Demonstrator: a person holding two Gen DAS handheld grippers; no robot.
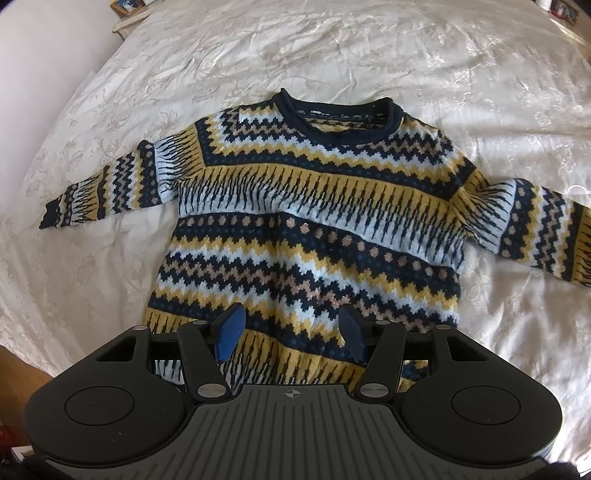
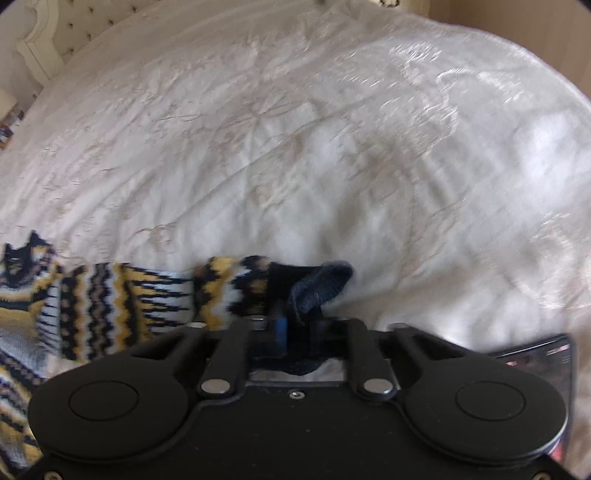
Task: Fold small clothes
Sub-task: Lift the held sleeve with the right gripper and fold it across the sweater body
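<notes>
A small knitted sweater (image 1: 310, 206) in navy, yellow and pale blue zigzag bands lies flat on the bed, collar away from me, both sleeves spread out. My left gripper (image 1: 290, 334) hovers over its lower hem, blue pads apart with nothing pinched between them. In the right wrist view, the sweater's sleeve (image 2: 147, 295) stretches in from the left, and its navy cuff (image 2: 314, 288) is pinched between the pads of my right gripper (image 2: 286, 332), which is shut on it. The cuff edge curls up above the fingers.
A cream embroidered bedspread (image 1: 332, 48) covers the whole bed. A tufted headboard (image 2: 48, 33) stands at the far left in the right wrist view. A dark phone-like object (image 2: 543, 358) lies beside the right gripper. A bedside table corner (image 1: 127, 14) shows top left.
</notes>
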